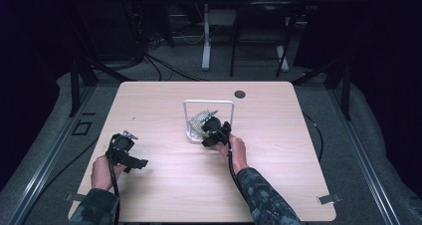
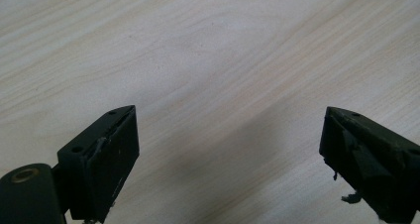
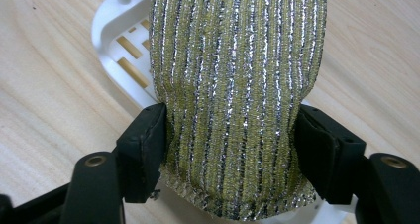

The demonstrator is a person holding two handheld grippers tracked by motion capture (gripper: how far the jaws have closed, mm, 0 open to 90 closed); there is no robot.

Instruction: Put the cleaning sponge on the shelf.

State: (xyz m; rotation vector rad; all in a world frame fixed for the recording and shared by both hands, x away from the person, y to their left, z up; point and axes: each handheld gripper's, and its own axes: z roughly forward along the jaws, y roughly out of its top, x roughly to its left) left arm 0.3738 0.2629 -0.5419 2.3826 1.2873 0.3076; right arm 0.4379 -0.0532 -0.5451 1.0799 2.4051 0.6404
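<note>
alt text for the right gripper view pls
A striped green-and-silver scouring sponge sits between the right gripper's two black jaws, which touch its sides. It lies over a white slotted plastic rack on a light wood table.

No lettering, label, brand, number or sign can be read anywhere, neither on the counter point(image 1: 164, 185) nor on the striped scouring sponge point(image 3: 237, 85).
</note>
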